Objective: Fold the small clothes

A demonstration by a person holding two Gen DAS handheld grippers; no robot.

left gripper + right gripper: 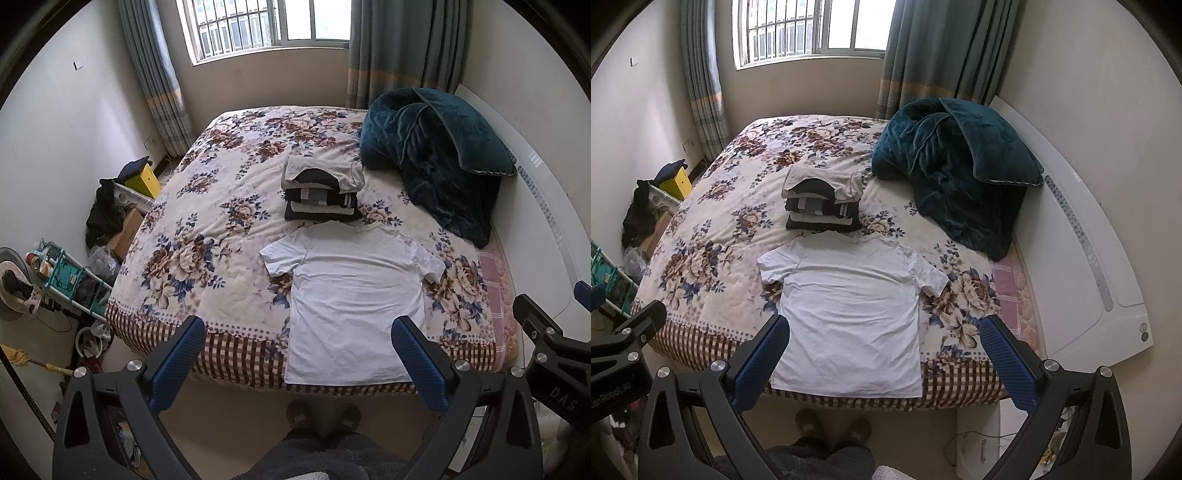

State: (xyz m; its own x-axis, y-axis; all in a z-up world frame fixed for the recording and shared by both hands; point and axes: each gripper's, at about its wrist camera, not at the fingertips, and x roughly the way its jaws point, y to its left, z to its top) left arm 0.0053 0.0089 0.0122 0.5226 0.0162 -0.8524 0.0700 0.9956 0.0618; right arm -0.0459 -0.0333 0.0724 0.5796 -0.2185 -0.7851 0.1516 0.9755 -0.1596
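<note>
A white T-shirt (pixel 354 295) lies spread flat on the floral bedspread (pixel 207 229), its hem at the bed's near edge and its collar toward the far side. It also shows in the right wrist view (pixel 849 314). A stack of folded clothes (pixel 323 192) sits just beyond the collar, also in the right wrist view (pixel 823 201). My left gripper (pixel 299 332) is open and empty, held above the floor in front of the bed. My right gripper (pixel 884 330) is open and empty, level with the shirt's lower half.
A dark teal blanket (pixel 436 155) is heaped at the bed's far right by the white headboard (pixel 1089 240). A cluttered rack (pixel 70 280) and boxes (pixel 125 229) stand left of the bed. The person's slippered feet (pixel 321 413) stand at the bed's edge.
</note>
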